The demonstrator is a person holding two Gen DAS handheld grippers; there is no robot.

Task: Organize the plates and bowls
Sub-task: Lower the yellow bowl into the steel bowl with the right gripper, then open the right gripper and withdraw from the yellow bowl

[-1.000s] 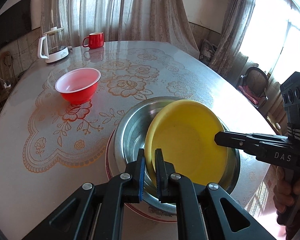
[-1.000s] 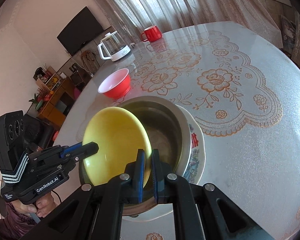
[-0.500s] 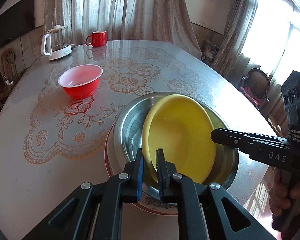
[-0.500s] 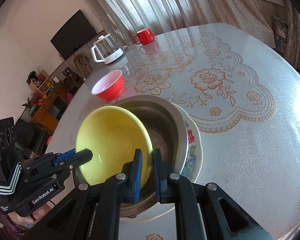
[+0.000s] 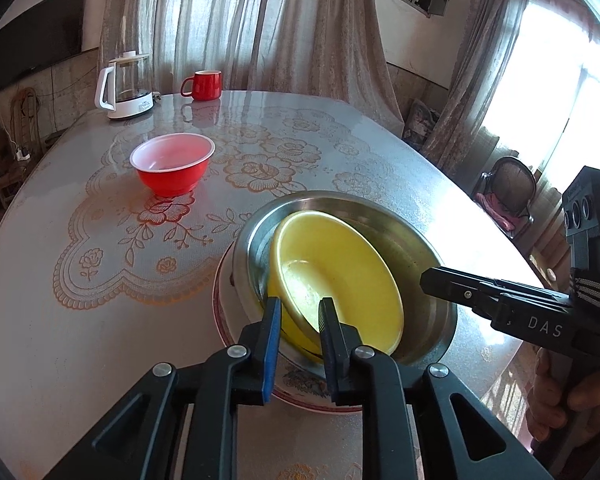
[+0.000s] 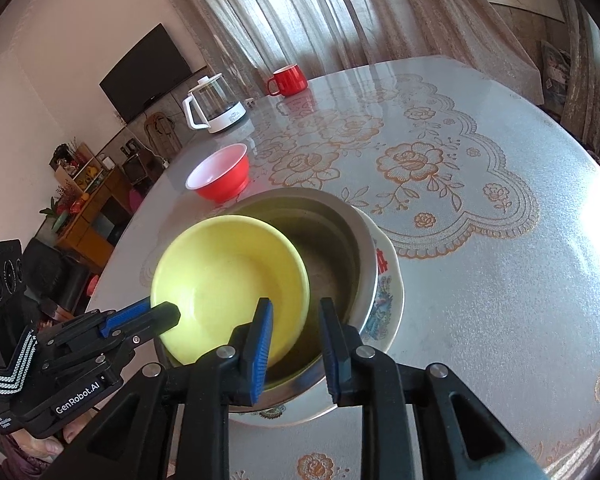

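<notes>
From the left wrist camera, the left gripper (image 5: 299, 314) has just been opening: its jaws stand a little apart on either side of the near rim of the round yellow plastic bowl (image 5: 340, 280), and a gap shows between the blue pad and the rim. That bowl lies tilted inside the wide stainless-steel basin (image 5: 432, 320), which sits on a white floral-patterned plate (image 5: 228, 320) on the round table with a lace-printed cover (image 5: 100, 280). The right gripper (image 5: 426, 280) reaches in from the right, its tip over the basin's far edge. Farther off stand a red plastic bowl with a white inside (image 5: 173, 164), a glass kettle on a white base (image 5: 126, 84) and a red mug (image 5: 204, 85).

From the right wrist camera, the right gripper (image 6: 296, 320) has also just been opening; its jaws straddle the yellow bowl's (image 6: 228, 280) rim without pressing it. The left gripper (image 6: 168, 312) comes in from the left at the bowl's opposite rim. The bowl leans against the basin's (image 6: 340, 248) left wall, and the plate (image 6: 388, 280) shows beneath. The red bowl (image 6: 220, 178) sits just behind the basin.
</notes>
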